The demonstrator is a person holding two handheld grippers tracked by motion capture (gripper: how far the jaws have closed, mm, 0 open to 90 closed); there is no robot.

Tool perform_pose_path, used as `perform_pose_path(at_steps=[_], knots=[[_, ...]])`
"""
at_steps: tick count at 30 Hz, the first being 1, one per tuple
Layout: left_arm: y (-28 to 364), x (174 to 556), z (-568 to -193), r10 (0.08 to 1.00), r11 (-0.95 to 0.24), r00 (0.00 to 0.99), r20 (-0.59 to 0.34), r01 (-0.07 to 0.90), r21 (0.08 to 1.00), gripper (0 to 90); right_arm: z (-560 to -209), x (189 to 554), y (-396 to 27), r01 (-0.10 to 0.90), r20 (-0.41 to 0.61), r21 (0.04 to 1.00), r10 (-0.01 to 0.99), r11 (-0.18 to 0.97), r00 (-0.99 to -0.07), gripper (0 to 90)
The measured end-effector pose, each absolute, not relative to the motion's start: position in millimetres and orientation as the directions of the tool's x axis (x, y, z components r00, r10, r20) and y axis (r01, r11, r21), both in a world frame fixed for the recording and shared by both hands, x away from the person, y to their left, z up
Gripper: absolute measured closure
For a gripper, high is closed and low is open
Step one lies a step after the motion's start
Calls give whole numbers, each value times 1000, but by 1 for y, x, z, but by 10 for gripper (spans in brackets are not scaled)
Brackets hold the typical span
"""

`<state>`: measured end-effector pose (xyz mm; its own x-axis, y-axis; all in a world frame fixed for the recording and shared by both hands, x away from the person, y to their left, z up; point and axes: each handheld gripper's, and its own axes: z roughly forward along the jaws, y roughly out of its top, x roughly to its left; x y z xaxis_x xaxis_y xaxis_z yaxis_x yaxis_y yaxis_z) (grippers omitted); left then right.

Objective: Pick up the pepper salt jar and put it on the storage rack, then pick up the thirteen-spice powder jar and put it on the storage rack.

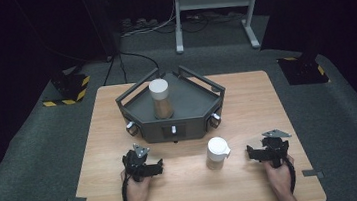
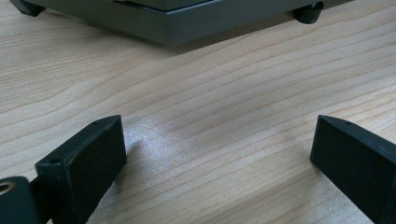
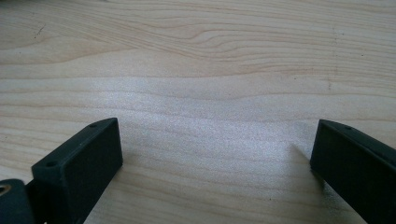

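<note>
Both claws rested near the desk's [image 1: 100,139] front edge, the left claw [image 1: 145,165] and the right claw [image 1: 265,150] each spread wide and holding nothing. Between them, nearer the right one, a white-lidded jar [image 1: 217,152] stood upright on the wood. A taller jar [image 1: 160,98] stood inside the grey tray [image 1: 194,101] toward the desk's back edge. The near jar looked rigid, light and probably smooth-sided; gripping its body below the lid seemed safest.
</note>
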<state>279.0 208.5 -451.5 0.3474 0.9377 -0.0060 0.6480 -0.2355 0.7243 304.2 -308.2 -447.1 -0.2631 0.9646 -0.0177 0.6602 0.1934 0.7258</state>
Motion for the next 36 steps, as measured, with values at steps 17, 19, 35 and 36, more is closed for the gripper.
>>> perform_pose_path(at_steps=[17, 19, 35, 36], knots=[[209, 279, -451, 937, -238, 349, -5, 648, 723, 34, -447, 305, -310, 659, -15, 725, 962, 198, -272, 11], [209, 279, -452, 938, -236, 348, -6, 648, 724, 34, -447, 305, -309, 662, -17, 724, 963, 197, -268, 6], [209, 279, -451, 937, -238, 348, -4, 648, 723, 34, -447, 298, -313, 654, -2, 734, 963, 183, -268, 38], [208, 279, -451, 937, -237, 348, -4, 648, 723, 34, -447, 297, -313, 654, 1, 734, 964, 181, -267, 39]])
